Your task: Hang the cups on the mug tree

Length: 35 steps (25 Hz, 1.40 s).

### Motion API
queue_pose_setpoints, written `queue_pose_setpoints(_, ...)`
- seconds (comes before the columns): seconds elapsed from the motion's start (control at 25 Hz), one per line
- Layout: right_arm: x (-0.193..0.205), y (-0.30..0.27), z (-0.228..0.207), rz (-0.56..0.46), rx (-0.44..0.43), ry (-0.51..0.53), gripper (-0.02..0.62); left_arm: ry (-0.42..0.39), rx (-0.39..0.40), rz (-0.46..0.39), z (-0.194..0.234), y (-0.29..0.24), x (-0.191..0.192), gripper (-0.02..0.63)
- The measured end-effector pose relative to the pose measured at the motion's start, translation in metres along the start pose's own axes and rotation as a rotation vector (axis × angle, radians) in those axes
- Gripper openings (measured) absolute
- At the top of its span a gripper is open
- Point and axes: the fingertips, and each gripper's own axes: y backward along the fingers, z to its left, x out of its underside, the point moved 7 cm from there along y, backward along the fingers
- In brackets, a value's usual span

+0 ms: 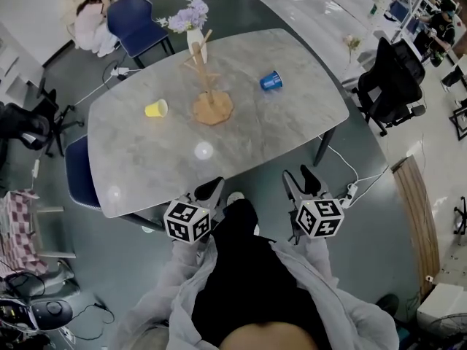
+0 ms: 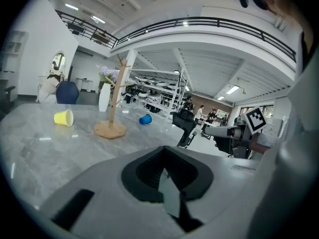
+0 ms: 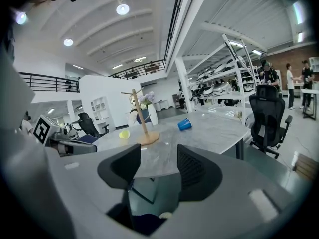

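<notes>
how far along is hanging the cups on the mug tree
Done: nothing. The wooden mug tree carries no cup.
In hand: nothing. The left gripper and right gripper are empty by the near edge of the grey stone-look table.
Left: the small yellow cup and small blue cup, both lying on their sides.

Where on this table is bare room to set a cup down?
The near half of the table, in front of the yellow cup, mug tree and blue cup, is bare. The right end beyond the blue cup is also free. Crowded: the far middle, where the vase stands close behind the mug tree.
</notes>
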Motion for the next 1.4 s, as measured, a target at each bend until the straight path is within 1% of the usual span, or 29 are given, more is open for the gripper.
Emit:
queue_pose_setpoints(0.2,0.002,-0.007,-0.008,0.014,-0.005,-0.004,0.242,0.014,-0.015,0.012,0.008,-0.010,-0.003,0.006)
queue_pose_setpoints(0.4,-0.010,-0.023,-0.030,0.014,0.006,-0.012,0.242,-0.011,0.004,0.018,0.011,-0.042,-0.020,0.006)
queue_pose_setpoints(0.68,-0.038,-0.061,-0.064,0.021,-0.004,0.002,0.244,0.005,0.024,0.016,0.023,-0.099,-0.048,0.006)
queue_pose_setpoints(0.8,-0.057,-0.078,-0.076,0.034,-0.011,0.015,0.244,0.011,0.025,0.013,0.031,-0.123,-0.069,0.006)
queue_pose_setpoints(0.96,-0.077,-0.103,-0.089,0.052,-0.020,0.025,0.249,-0.001,0.027,0.014,0.042,-0.148,-0.092,0.006)
queue_pose_setpoints(1.12,-0.090,-0.131,-0.101,0.091,-0.039,0.066,0.256,0.017,0.009,0.020,0.060,-0.168,-0.105,0.006)
queue_pose_setpoints(1.28,-0.102,-0.161,-0.113,0.138,-0.057,0.136,0.264,0.049,-0.013,0.016,0.082,-0.184,-0.115,0.006)
queue_pose_setpoints(1.4,-0.109,-0.184,-0.119,0.171,-0.091,0.176,0.269,0.077,-0.032,0.009,0.097,-0.192,-0.118,0.006)
